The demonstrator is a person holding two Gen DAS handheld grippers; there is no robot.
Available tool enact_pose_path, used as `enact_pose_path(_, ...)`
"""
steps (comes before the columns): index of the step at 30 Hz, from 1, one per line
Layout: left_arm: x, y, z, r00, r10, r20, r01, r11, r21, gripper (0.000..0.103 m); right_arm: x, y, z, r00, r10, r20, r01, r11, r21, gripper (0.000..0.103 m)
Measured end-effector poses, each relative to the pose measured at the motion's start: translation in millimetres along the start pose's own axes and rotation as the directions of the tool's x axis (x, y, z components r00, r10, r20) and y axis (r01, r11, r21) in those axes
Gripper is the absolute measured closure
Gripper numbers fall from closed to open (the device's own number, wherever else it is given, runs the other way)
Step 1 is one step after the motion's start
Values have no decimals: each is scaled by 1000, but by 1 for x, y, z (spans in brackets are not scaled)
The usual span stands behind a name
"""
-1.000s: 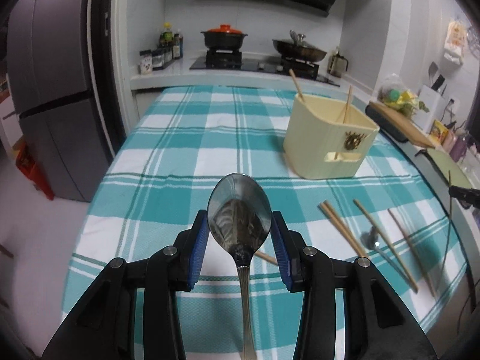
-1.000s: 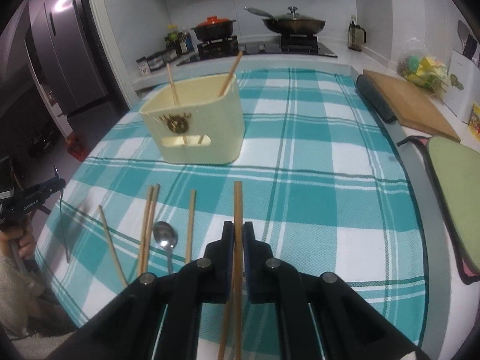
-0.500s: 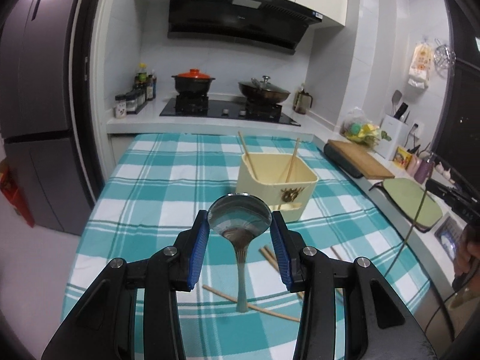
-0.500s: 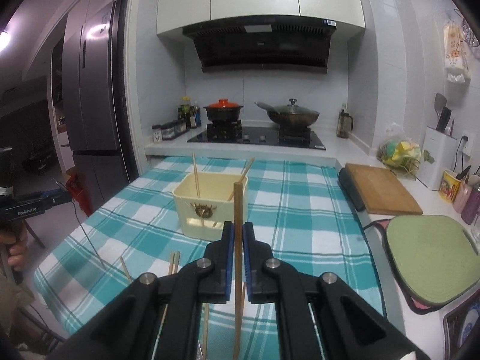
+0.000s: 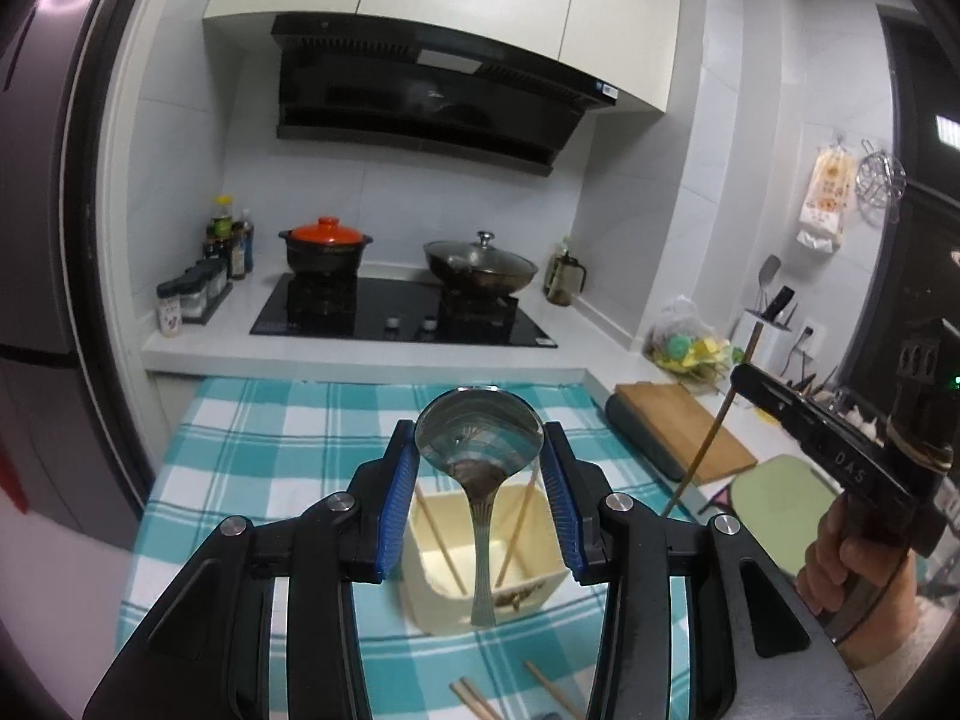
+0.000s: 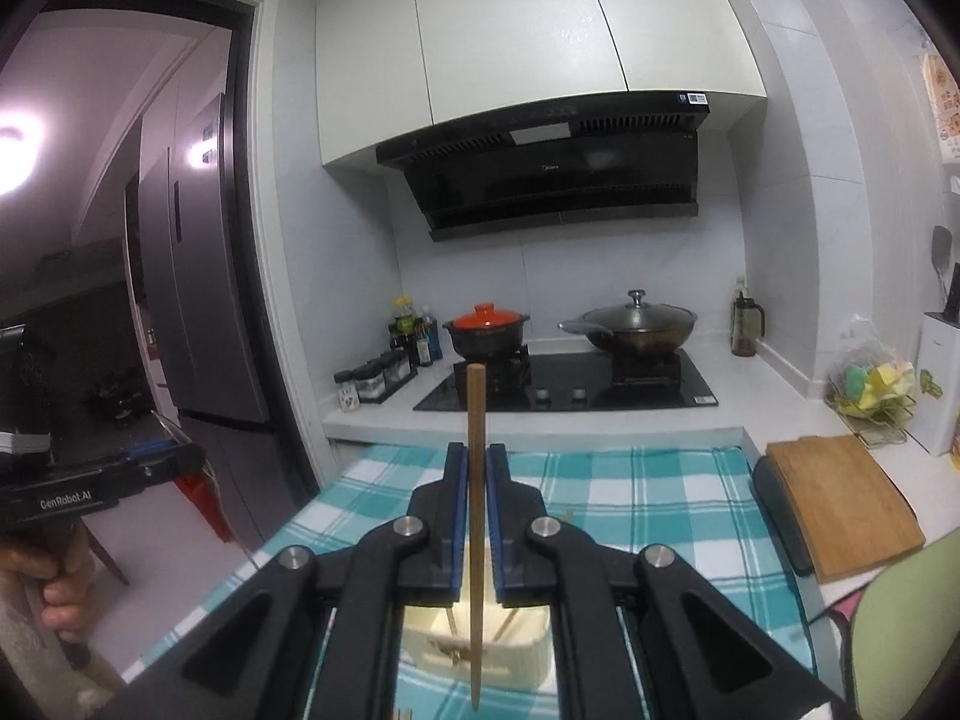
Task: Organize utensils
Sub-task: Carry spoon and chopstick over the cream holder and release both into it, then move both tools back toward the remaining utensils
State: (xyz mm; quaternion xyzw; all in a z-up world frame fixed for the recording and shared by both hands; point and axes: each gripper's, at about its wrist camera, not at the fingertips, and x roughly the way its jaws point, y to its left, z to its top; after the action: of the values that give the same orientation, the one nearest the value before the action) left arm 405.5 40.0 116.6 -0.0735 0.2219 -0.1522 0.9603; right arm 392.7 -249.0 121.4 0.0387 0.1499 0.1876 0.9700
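Both grippers have lifted off the checked tablecloth [image 5: 252, 456]: left gripper [image 5: 478, 483] half-spread, clamping the spoon [image 5: 478, 450], right gripper [image 6: 474, 516] pinched tight on a chopstick [image 6: 476, 480], now above the cream holder [image 5: 480, 588] for dropping in.

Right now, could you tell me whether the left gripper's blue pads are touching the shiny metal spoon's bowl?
Touching: in the left wrist view the blue pads press both edges of the metal spoon bowl, no gap visible.

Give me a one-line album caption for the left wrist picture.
Left gripper holds a metal spoon by its bowl above a cream utensil box on a checked tablecloth.
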Motion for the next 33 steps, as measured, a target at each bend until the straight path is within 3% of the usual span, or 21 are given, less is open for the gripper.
enact_pose_path(4, 52, 4, 5, 999, -2, -47, 1, 999, -36, 62, 42, 2, 10, 999, 9, 52, -7, 999, -36, 97)
enact_pose_path(6, 82, 7, -1, 995, -9, -98, 3, 998, -61, 62, 66, 0, 6, 1000, 5, 19, -5, 999, -37, 97)
enact_pose_path(11, 149, 15, -28, 971, -8, -239, -16, 995, -100, 62, 133, -15, -25, 985, 8, -175, -8, 1000, 0, 97)
enact_pose_path(15, 188, 13, -53, 944, 9, -329, -41, 995, -92, 60, 171, -32, -58, 952, 18, -307, -3, 999, 47, 97)
enact_pose_path(17, 197, 13, -60, 935, 23, -354, -60, 994, -95, 51, 187, -39, -73, 926, 37, -377, -7, 997, 78, 96)
enact_pose_path(18, 194, 13, -61, 934, 28, -356, -67, 993, -96, 47, 190, -44, -78, 919, 43, -392, -6, 995, 95, 86)
enact_pose_path(19, 187, 13, -59, 937, 29, -349, -67, 993, -97, 41, 190, -48, -80, 915, 43, -401, 1, 994, 108, 66)
enact_pose_path(21, 167, 13, -52, 947, 30, -320, -61, 994, -88, 33, 179, -54, -80, 925, 30, -378, 18, 992, 124, 56)
enact_pose_path(24, 126, 12, -38, 957, 69, -282, -80, 996, -29, 22, 148, -57, -67, 941, 12, -338, 23, 995, 98, 56)
enact_pose_path(27, 80, 11, -33, 956, 91, -279, -86, 996, 33, 14, 111, -54, -54, 951, -11, -310, 29, 998, 55, 53)
enact_pose_path(33, -10, 13, -73, 932, 137, -336, -87, 983, 161, 9, 21, -50, -48, 951, -41, -307, 36, 999, -21, 52)
